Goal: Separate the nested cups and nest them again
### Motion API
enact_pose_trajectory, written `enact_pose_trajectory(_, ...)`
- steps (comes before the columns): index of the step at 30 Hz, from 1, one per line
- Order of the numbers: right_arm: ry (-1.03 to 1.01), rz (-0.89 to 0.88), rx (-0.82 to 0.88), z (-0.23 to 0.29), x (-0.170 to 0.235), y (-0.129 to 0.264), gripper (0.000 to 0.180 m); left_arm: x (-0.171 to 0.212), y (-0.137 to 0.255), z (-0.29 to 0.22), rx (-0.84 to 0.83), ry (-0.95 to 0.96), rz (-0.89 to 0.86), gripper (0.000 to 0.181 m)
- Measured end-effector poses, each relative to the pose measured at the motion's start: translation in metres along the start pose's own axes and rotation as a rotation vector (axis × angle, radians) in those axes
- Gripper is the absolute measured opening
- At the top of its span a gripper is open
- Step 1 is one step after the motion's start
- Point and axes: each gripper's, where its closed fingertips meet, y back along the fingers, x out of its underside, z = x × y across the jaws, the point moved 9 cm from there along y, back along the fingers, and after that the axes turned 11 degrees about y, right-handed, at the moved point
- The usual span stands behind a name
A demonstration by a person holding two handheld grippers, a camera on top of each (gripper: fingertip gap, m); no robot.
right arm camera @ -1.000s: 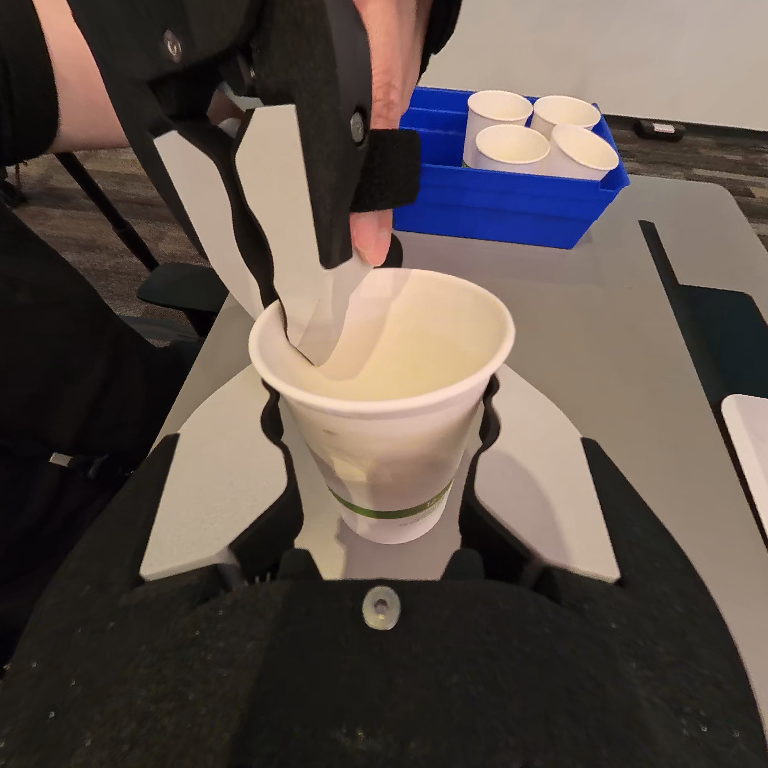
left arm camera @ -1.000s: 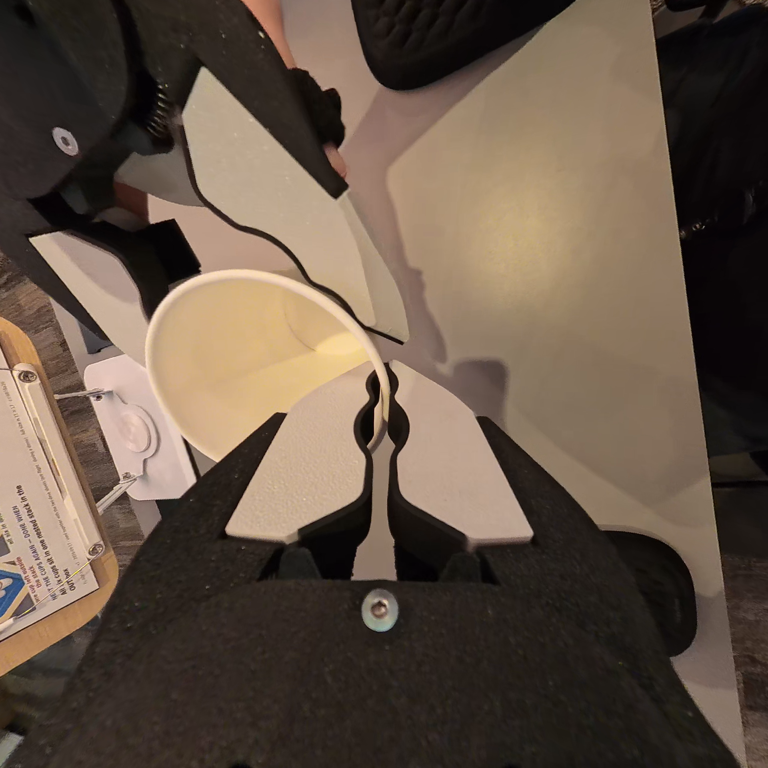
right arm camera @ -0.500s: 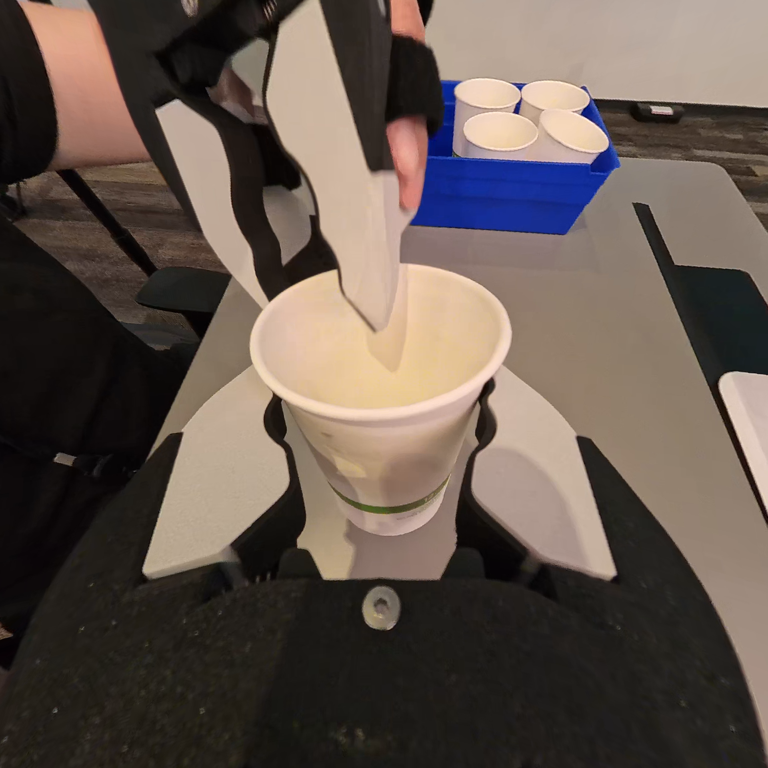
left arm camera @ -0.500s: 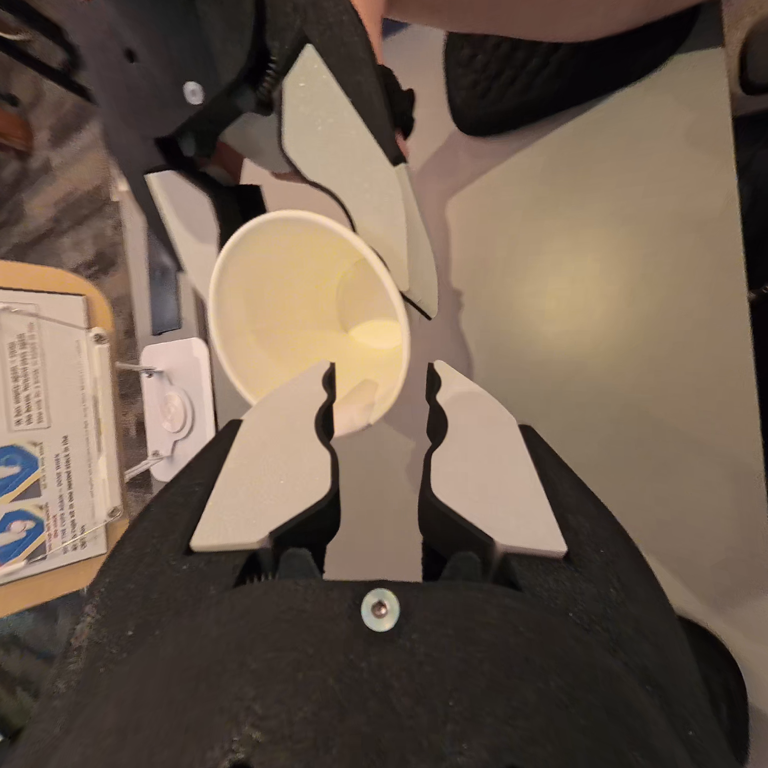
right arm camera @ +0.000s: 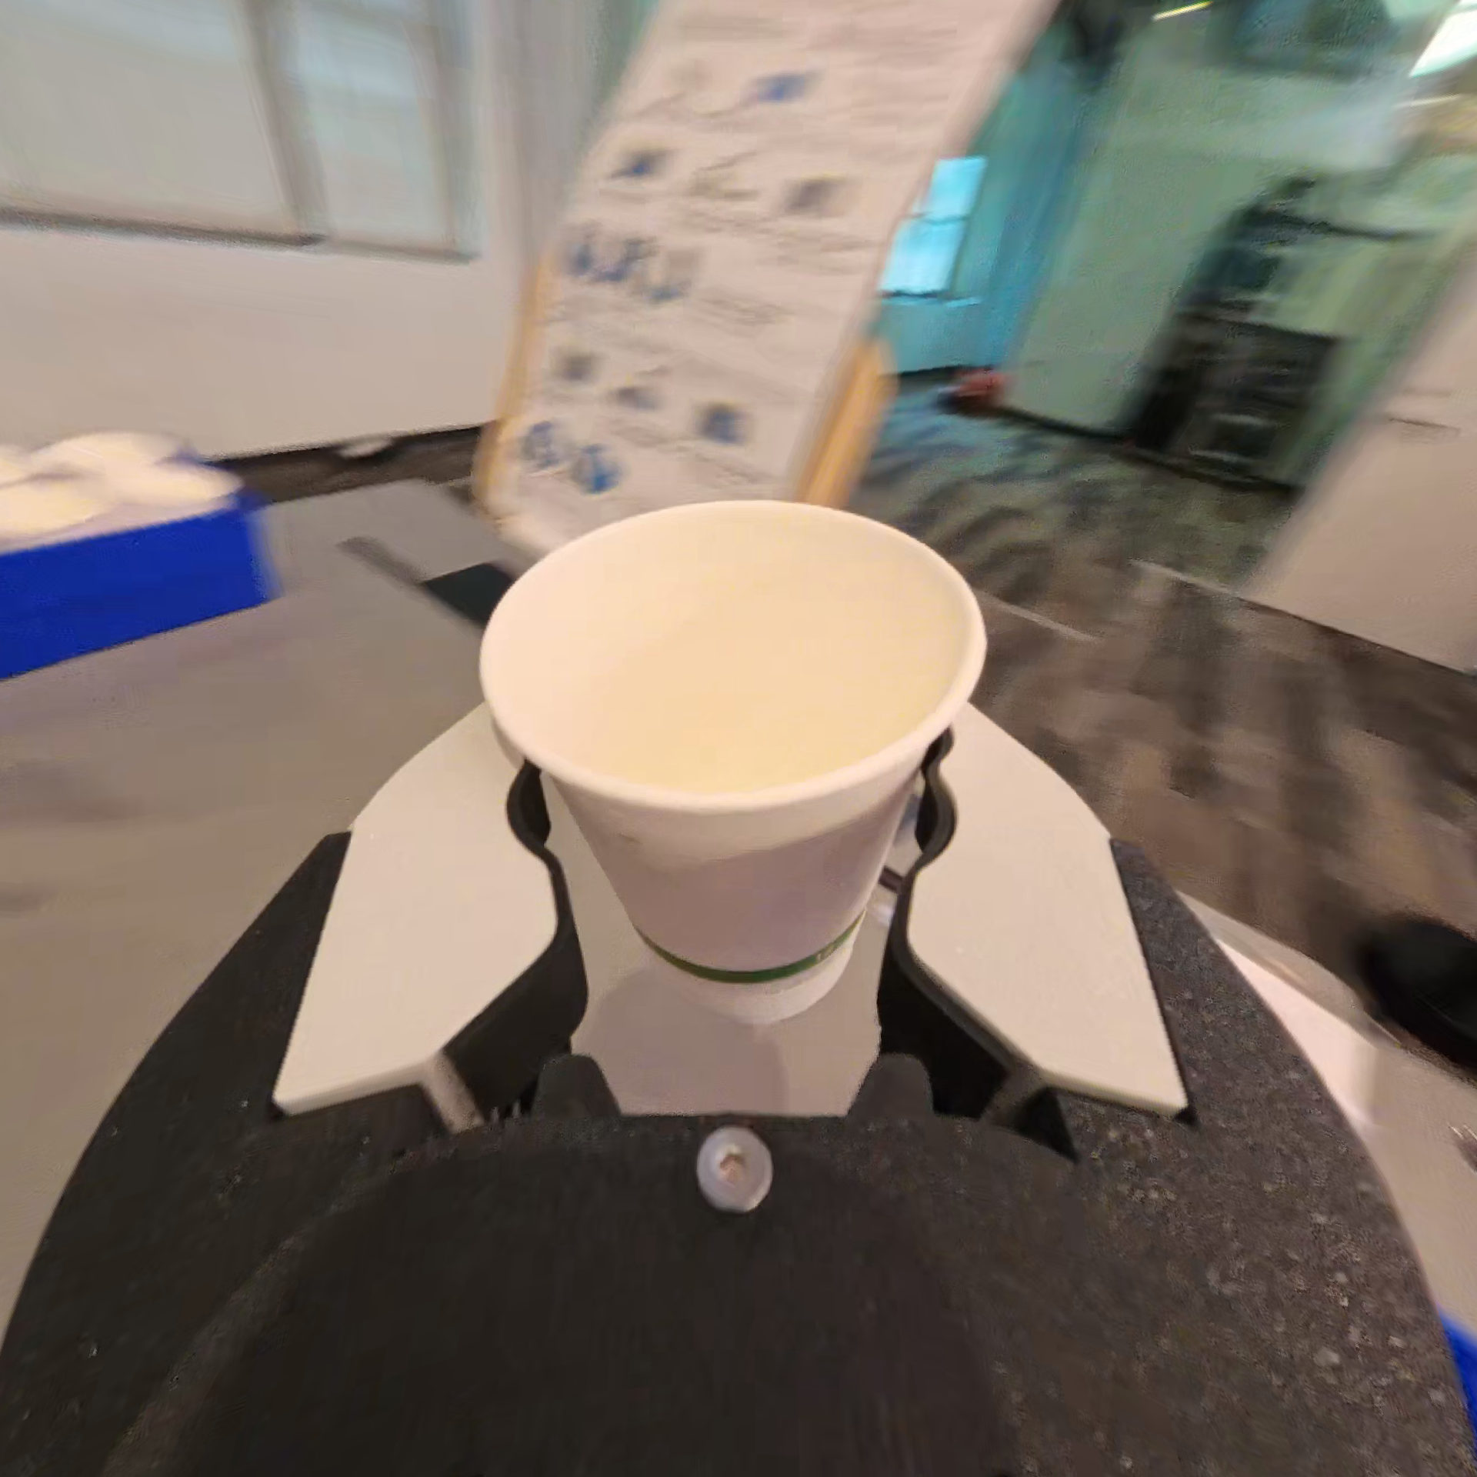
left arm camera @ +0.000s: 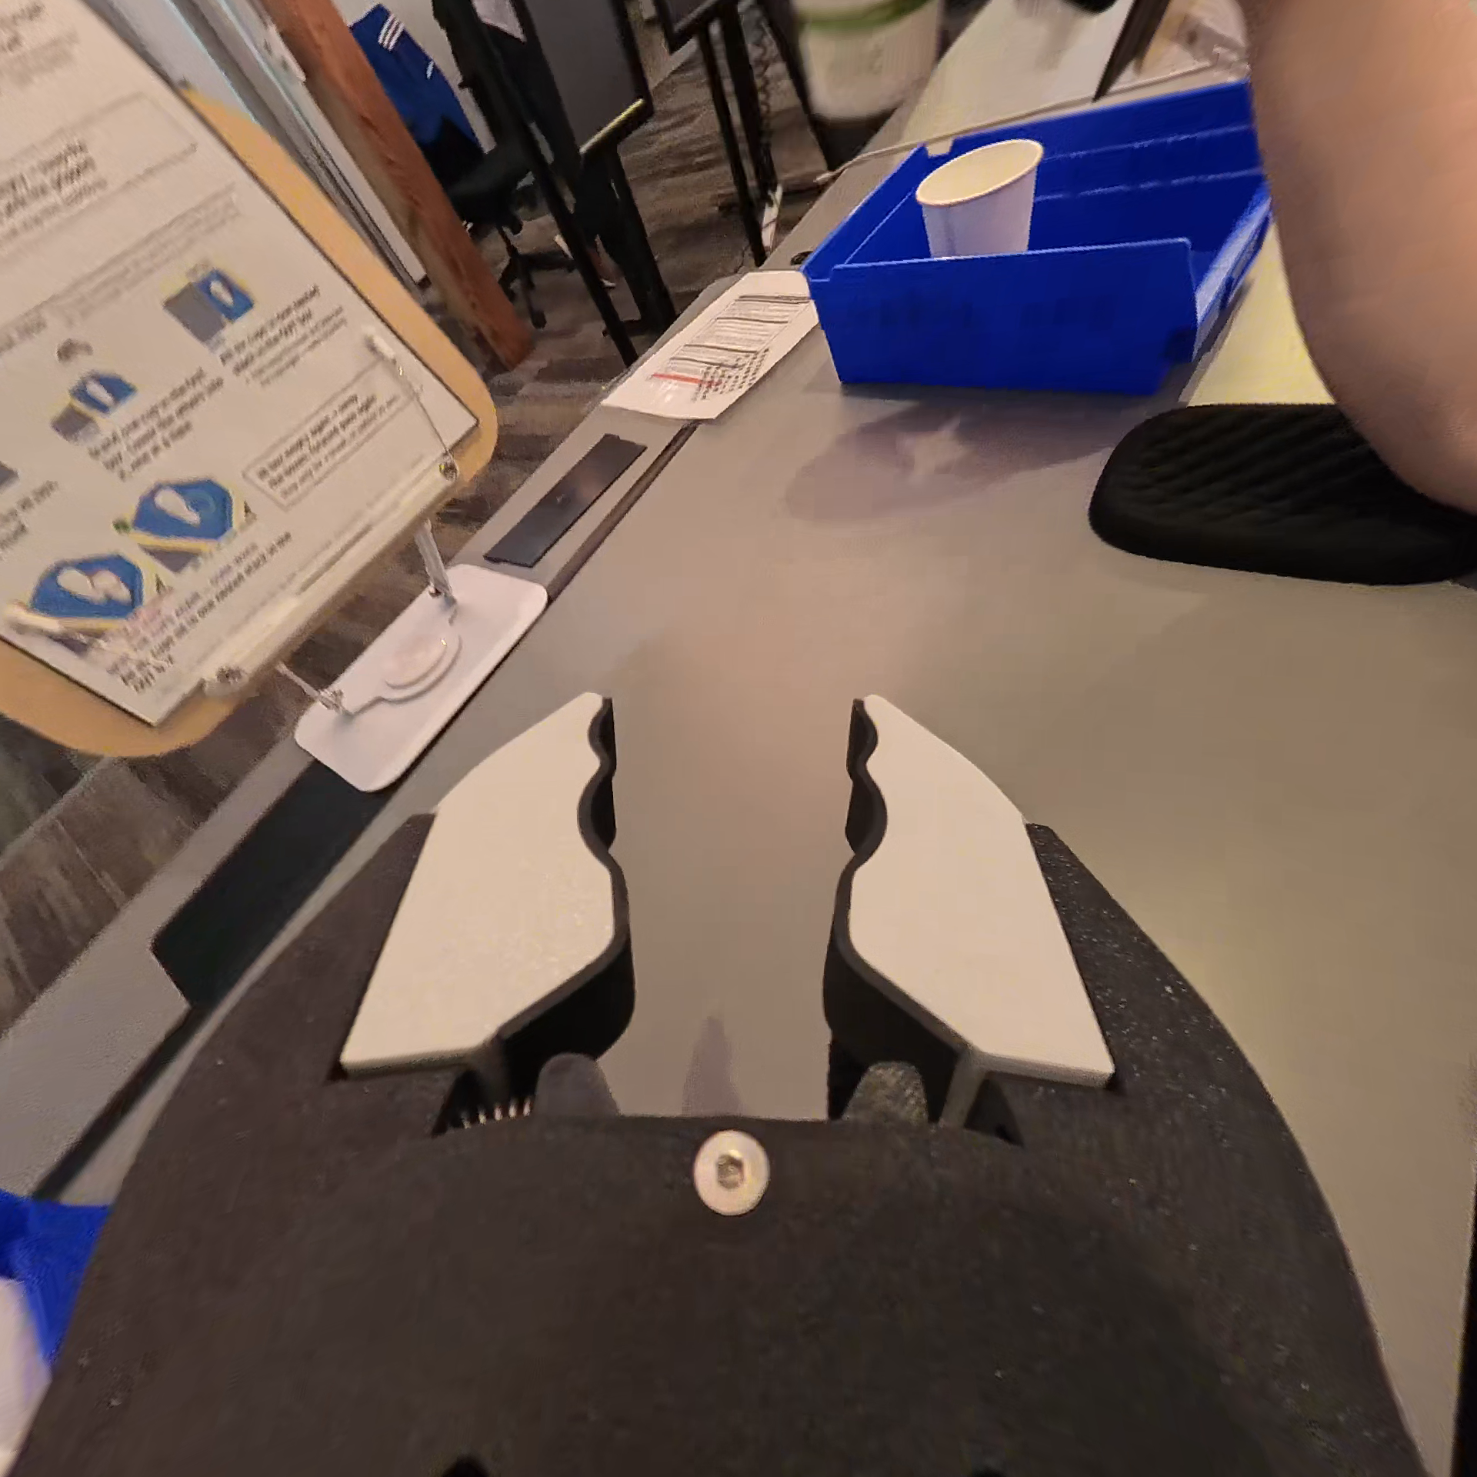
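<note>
Grey table (left arm camera: 799,559) bears blue bin (left arm camera: 1015,320), printed sheet (left arm camera: 711,352), white stand base (left arm camera: 423,671), black pad (left arm camera: 1279,495)

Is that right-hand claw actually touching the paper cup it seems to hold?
Touching. The right wrist view shows the right gripper with both fingers pressed against the white paper cup just below its rim.

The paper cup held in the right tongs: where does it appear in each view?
Left wrist view: not in it; the left tongs are open and empty.
Right wrist view: the paper cup is at centre, gripped by the right tongs.
Shared landmark: the instruction board, upper left there, top centre and blurred here.
</note>
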Motion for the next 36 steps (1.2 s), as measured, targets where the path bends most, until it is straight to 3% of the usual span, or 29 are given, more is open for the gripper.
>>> enact_pose_trajectory(3, -0.146, -0.009, 0.223, -0.049, 0.038, 0.05, 0.09, 0.013, 0.001, 0.003, 0.012, 0.071, -0.011, 0.054)
enact_pose_trajectory(8, -0.273, 0.055, 0.377, -0.084, 0.098, 0.079, 0.091, 0.018, 0.0, 0.007, 0.039, 0.141, -0.045, 0.052)
enact_pose_trajectory(13, -0.35, 0.003, 0.396, -0.094, 0.126, 0.076, 0.09, 0.02, -0.005, 0.006, 0.047, 0.145, -0.041, 0.051)
enact_pose_trajectory(20, -0.331, 0.125, 0.436, -0.097, 0.158, 0.063, 0.091, 0.021, -0.011, 0.003, 0.064, 0.139, -0.031, 0.051)
enact_pose_trajectory(36, -0.373, 0.331, 0.318, -0.091, 0.192, 0.064, 0.093, 0.022, -0.008, 0.001, 0.074, 0.129, -0.02, 0.05)
